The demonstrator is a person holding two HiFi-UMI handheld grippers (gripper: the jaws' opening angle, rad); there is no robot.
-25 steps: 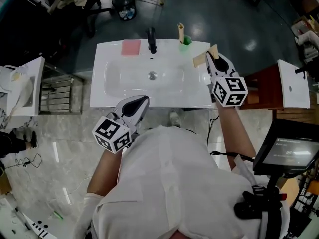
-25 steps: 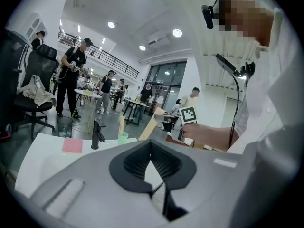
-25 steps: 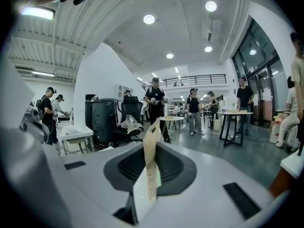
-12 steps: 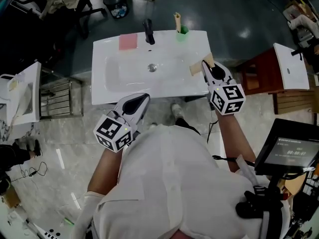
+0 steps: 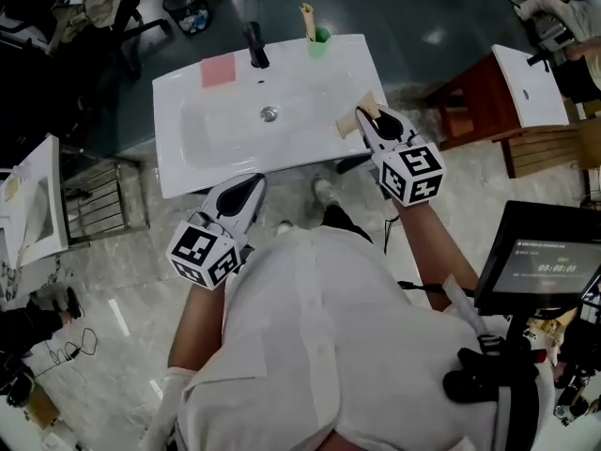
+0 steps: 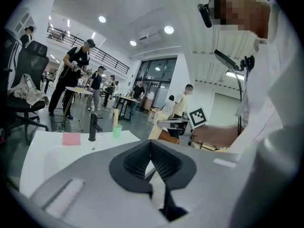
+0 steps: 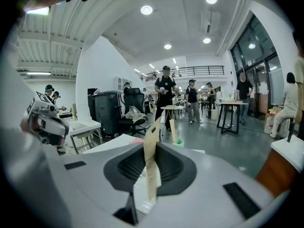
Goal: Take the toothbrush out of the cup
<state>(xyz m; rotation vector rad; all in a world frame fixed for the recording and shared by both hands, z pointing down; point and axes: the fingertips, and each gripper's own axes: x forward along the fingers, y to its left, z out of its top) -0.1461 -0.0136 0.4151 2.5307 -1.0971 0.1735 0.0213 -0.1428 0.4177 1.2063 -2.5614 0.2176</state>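
Note:
A green cup (image 5: 321,41) stands at the back rim of the white sink (image 5: 282,153), with a tan toothbrush (image 5: 307,19) upright in it. My right gripper (image 5: 362,118) hovers over the sink's front right corner, shut on a second flat tan toothbrush (image 5: 370,107). In the right gripper view that tan toothbrush (image 7: 152,160) stands on edge between the pads of the right gripper (image 7: 151,170), and the cup (image 7: 178,142) is far ahead. My left gripper (image 5: 252,186) is shut and empty just in front of the sink's near edge. The left gripper view shows the cup (image 6: 117,130) in the distance.
A black faucet (image 5: 254,45) and a pink block (image 5: 218,69) sit on the sink's back rim. Another white basin on a wooden stand (image 5: 529,85) is at the right, a basin (image 5: 28,205) and metal rack (image 5: 94,200) at the left, and a monitor (image 5: 540,271) at the near right.
My right gripper has drawn back from over the sink's right side to its front right corner, still holding the tan toothbrush. My left gripper has backed off the sink's front edge slightly.

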